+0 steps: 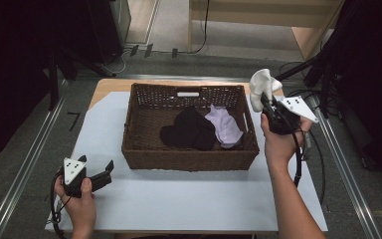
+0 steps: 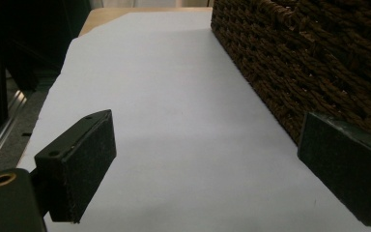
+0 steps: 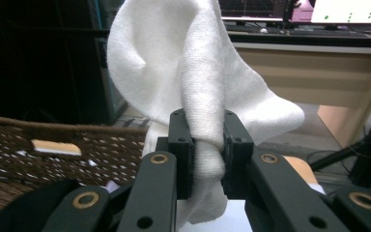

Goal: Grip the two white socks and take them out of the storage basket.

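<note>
White sock pinched upright in clamped right claw, beside basket.

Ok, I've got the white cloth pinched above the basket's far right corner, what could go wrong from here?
The right gripper pinches only a bunched fold of the white cloth, so it might slip out early. It hangs near the basket rim, beside the corner; released here, it could drape over the wall or land on the table. The left gripper waits open, well off to the side.

soft white cloth, rough woven wicker basket
</note>
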### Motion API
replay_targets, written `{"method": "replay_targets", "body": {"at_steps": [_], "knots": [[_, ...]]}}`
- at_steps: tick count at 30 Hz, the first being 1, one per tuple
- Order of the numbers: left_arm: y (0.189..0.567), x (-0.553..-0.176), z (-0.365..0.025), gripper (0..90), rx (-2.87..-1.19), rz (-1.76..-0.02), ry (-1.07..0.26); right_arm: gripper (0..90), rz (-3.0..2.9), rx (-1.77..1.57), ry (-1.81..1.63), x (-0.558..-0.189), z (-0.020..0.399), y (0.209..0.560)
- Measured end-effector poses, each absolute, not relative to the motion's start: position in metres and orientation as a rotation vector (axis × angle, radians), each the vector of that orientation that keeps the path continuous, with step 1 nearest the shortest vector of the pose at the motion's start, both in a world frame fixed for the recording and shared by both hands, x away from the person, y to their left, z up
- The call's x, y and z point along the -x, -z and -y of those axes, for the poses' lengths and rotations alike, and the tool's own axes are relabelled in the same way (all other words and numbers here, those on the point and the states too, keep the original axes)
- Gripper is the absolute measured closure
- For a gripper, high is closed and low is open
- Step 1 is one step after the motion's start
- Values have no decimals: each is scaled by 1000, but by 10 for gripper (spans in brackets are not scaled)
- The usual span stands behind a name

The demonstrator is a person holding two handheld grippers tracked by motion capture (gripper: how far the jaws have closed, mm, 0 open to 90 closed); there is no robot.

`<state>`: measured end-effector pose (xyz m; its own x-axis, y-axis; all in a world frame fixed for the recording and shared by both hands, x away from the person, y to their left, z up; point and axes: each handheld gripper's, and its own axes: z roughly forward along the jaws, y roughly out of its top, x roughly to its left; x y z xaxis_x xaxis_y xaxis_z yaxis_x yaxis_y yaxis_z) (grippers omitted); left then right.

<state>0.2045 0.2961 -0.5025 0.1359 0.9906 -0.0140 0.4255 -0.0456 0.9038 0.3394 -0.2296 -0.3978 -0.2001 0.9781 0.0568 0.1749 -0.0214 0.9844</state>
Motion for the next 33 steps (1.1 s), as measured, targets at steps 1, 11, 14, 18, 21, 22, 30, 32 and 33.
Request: {"method": "replay_targets", "body": {"at_steps": [1, 11, 14, 18, 21, 22, 30, 32, 33], "knots": [[503, -204, -296, 72, -1599, -1407, -876, 780, -1473, -1264, -1297, -339, 232, 400], [503, -204, -296, 72, -1600, -1407, -876, 779, -1489, -1367, -1186, -341, 259, 434], [503, -205, -296, 72, -1599, -1408, -877, 778, -1502, -1398, -1149, -342, 264, 447], [503, -205, -296, 72, -1599, -1408, -877, 777, -1524, -1424, -1113, -344, 268, 459], [503, -205, -296, 72, -1599, -1409, -876, 774, -1560, -1456, -1070, -345, 270, 475], [503, -205, -296, 72, -1599, -1408, -876, 773, -1575, -1459, -1057, -346, 270, 479], [503, -204, -296, 71, -1597, -1406, -880, 754, -1623, -1515, -1002, -348, 275, 499], [503, -204, -296, 72, -1598, -1407, -880, 649, -1630, -1542, -991, -348, 279, 502], [503, -204, -296, 71, -1598, -1407, -880, 575, -1631, -1536, -984, -348, 279, 502]]}}
